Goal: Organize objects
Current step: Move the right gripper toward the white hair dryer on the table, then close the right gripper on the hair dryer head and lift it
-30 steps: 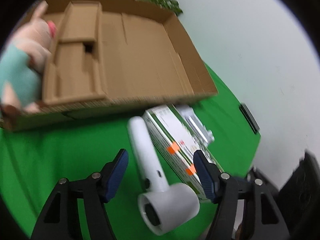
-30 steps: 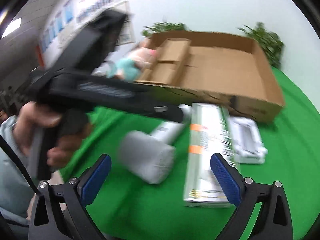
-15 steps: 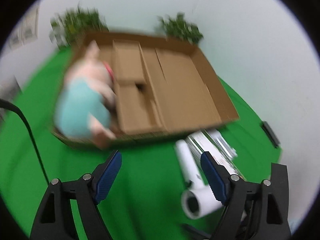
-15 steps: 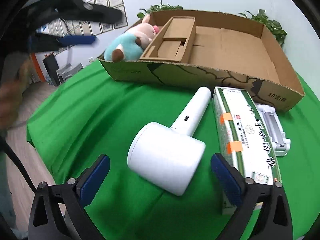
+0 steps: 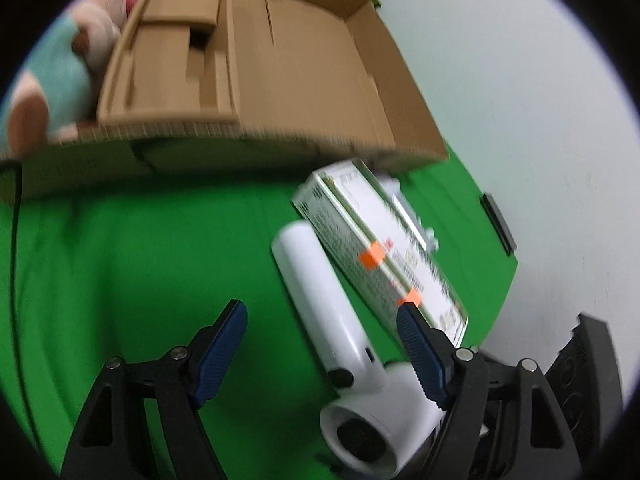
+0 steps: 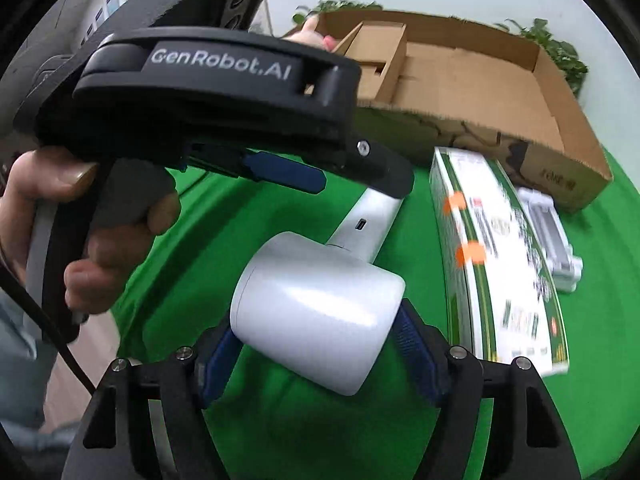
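A white hair dryer [image 6: 320, 304] lies on the green cloth; its handle [image 5: 320, 292] points toward the cardboard box [image 5: 400, 92]. My right gripper [image 6: 316, 344] has its pads on both sides of the dryer's barrel. My left gripper [image 5: 324, 332] is open, its fingers straddling the handle; it also shows in the right wrist view [image 6: 288, 172] above the handle. A long white and green box [image 5: 384, 256] lies beside the dryer [image 6: 496, 256]. A plush pig [image 5: 52, 80] lies in the cardboard box's left end.
A small white plastic piece [image 6: 552, 240] lies right of the long box. Cardboard inserts [image 5: 172, 60] fill the box's left part. A black flat object [image 5: 498, 216] sits at the cloth's far right edge. Plants [image 6: 560, 48] stand behind the box.
My right gripper has moved forward and closed around the dryer's barrel. My left gripper has swung back from the box to over the dryer's handle.
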`<action>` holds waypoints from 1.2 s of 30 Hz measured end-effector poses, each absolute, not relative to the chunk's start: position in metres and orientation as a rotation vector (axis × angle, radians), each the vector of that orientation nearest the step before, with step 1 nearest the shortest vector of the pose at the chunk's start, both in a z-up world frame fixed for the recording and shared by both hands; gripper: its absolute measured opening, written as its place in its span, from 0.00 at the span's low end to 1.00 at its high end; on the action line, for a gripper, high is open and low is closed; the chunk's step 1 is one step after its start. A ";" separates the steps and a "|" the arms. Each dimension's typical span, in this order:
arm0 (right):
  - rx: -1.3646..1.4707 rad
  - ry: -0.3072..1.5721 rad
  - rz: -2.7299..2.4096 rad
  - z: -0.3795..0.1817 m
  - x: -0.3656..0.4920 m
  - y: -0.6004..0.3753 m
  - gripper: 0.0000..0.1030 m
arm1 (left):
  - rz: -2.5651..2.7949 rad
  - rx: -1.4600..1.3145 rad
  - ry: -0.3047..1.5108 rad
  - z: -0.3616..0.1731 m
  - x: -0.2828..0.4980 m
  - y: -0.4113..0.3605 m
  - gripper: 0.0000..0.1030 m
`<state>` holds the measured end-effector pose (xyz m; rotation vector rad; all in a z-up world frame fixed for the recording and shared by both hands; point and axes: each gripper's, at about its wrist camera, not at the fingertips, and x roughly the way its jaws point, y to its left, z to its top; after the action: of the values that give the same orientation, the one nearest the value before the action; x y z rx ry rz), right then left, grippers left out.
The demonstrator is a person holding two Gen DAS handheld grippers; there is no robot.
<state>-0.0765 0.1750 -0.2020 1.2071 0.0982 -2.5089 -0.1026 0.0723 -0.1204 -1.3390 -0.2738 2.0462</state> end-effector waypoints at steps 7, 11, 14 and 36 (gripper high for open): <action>1.243 0.068 -2.536 -0.199 -0.071 0.185 0.82 | 2.030 -1.363 -0.302 -0.132 -0.093 0.087 0.63; 1.261 0.083 -2.538 -0.202 -0.074 0.176 0.62 | 2.055 -1.379 -0.308 -0.135 -0.094 0.086 0.40; 1.251 0.080 -2.555 -0.201 -0.072 0.175 0.62 | 2.059 -1.381 -0.320 -0.135 -0.093 0.086 0.40; 0.948 0.067 -2.652 -0.125 -0.074 0.163 0.60 | 2.286 -1.105 -0.222 -0.020 -0.093 0.074 0.37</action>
<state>-0.0742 0.1632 -0.1246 0.9477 0.0669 -2.6525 -0.0930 0.0745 -0.0202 -1.1054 -0.2218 2.2857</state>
